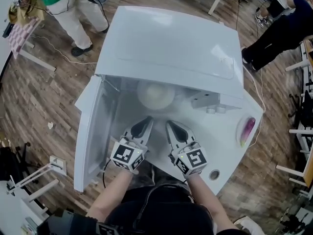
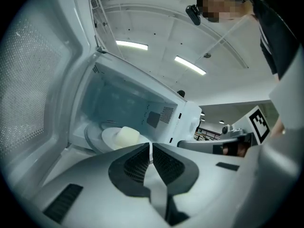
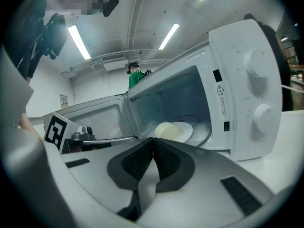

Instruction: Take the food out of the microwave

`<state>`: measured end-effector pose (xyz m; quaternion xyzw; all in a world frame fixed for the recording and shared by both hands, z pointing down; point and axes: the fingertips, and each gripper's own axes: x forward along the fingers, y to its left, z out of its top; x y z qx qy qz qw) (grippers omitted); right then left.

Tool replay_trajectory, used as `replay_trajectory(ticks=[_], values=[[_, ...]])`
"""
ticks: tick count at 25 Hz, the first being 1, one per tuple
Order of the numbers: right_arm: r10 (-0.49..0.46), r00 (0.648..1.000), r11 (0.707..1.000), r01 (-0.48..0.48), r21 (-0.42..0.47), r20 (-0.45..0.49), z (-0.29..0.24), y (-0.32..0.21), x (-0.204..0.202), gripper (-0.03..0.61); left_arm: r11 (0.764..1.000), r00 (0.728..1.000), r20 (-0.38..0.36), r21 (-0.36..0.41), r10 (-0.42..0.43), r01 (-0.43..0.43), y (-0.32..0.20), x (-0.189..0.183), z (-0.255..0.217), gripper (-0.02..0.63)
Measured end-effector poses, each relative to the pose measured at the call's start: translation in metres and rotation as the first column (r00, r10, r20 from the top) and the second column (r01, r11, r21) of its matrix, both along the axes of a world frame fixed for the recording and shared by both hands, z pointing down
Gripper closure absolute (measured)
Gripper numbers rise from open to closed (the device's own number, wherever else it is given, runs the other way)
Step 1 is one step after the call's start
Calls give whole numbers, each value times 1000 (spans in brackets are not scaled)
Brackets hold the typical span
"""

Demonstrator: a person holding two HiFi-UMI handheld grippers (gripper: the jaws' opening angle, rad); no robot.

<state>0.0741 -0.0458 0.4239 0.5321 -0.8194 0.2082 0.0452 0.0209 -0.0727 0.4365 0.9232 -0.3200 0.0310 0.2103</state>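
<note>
A white microwave (image 1: 166,43) stands on a white table with its door (image 1: 88,131) swung open to the left. Inside, a pale round piece of food (image 1: 155,94) lies on a white plate (image 2: 110,137) on the turntable. The same food (image 3: 166,130) shows in the right gripper view, on its plate (image 3: 184,131). My left gripper (image 1: 148,120) and right gripper (image 1: 169,124) hover side by side just in front of the open cavity, both shut and empty, pointing at the food. Neither touches the plate.
The control knobs (image 3: 260,63) sit on the microwave's right panel. A purple-pink object on a small plate (image 1: 246,129) lies at the table's right edge. People stand on the wooden floor at the back left (image 1: 68,9) and back right (image 1: 279,31).
</note>
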Motion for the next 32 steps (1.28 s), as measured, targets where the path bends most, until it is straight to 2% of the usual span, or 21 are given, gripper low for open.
replay_trajectory(ticks=[5, 8, 10, 12, 19, 20, 22, 28, 32], values=[[-2, 1000, 999, 1, 45, 28, -13, -8, 7, 560, 999, 999, 0, -26, -43, 43, -9, -7, 4, 601], [-44, 996, 998, 48, 49, -77, -16, -16, 9, 560, 996, 997, -17, -54, -74, 73, -15, -12, 6, 600], [-44, 983, 998, 53, 47, -178, -14, -25, 13, 560, 991, 994, -44, -95, -100, 95, -19, -14, 7, 559], [-16, 974, 999, 25, 37, -225, -9, -34, 20, 560, 985, 991, -56, -131, -121, 113, -22, -15, 10, 532], [66, 973, 997, -72, -20, -220, 7, -51, 40, 558, 979, 990, 16, -147, -142, 142, -32, -15, 18, 459], [67, 975, 997, -76, -32, -213, 11, -53, 41, 551, 978, 989, 21, -147, -145, 146, -34, -15, 18, 453], [68, 977, 995, -82, -59, -200, 17, -59, 41, 482, 977, 988, 18, -146, -156, 157, -39, -16, 18, 431], [123, 976, 981, -147, -127, -182, 32, -80, 45, 458, 977, 984, 34, -119, -173, 176, -53, -15, 15, 408], [135, 966, 974, -170, -149, -221, 36, -93, 46, 427, 984, 985, 58, -61, -165, 168, -61, -16, 10, 407]])
